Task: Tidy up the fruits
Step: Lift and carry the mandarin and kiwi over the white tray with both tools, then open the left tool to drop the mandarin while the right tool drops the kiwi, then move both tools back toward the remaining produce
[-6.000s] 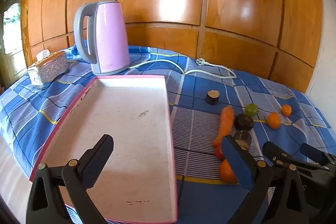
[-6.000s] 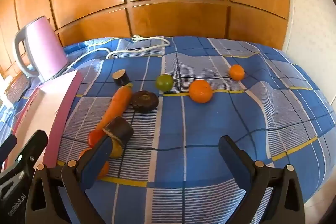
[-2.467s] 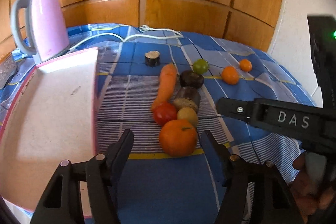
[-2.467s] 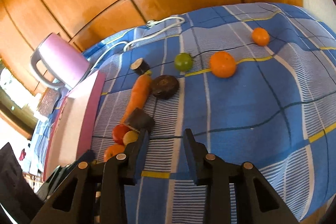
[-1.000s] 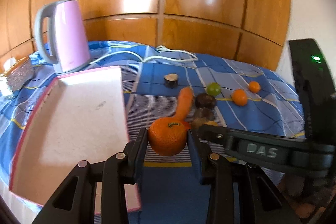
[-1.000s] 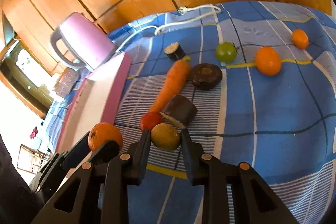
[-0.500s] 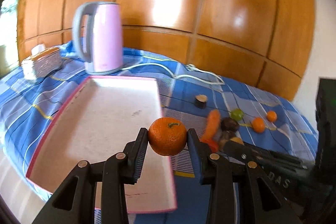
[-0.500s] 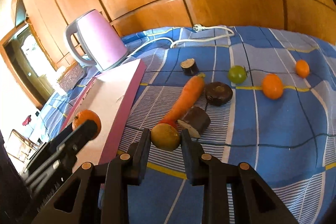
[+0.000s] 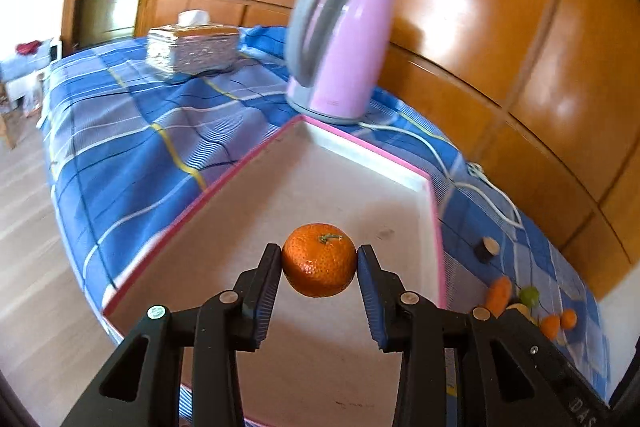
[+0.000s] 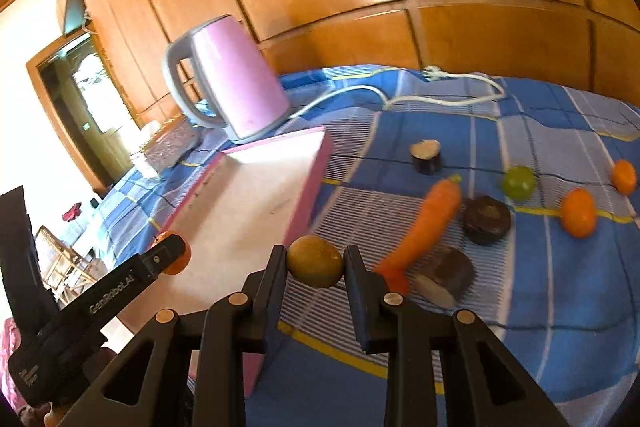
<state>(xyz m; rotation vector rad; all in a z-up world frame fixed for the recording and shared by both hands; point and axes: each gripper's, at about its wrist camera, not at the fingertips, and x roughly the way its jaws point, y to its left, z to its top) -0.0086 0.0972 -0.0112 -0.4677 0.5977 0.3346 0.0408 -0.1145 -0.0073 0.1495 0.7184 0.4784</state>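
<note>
My left gripper [image 9: 319, 263] is shut on a large orange [image 9: 319, 259] and holds it above the pink-rimmed white tray [image 9: 256, 195]. My right gripper [image 10: 316, 263] is shut on a small yellow-brown fruit [image 10: 315, 261], held in the air beside the tray's right rim [image 10: 308, 195]. On the blue checked cloth to the right lie a carrot [image 10: 426, 227], a red tomato [image 10: 396, 281], two dark cut pieces [image 10: 486, 219], a green fruit [image 10: 518, 183] and two small oranges [image 10: 578, 213]. The left gripper and its orange also show in the right wrist view [image 10: 172, 259].
A pink kettle [image 9: 340, 47] stands behind the tray, its white cord [image 10: 400, 99] trailing over the cloth. A silver tissue box [image 9: 192, 51] sits at the far left. A small cut log piece [image 10: 426, 155] lies behind the carrot. Wood panelling backs the table.
My left gripper has swung left with the orange, now over the tray's middle. My right gripper has moved left with the yellow-brown fruit, closer to the tray's rim.
</note>
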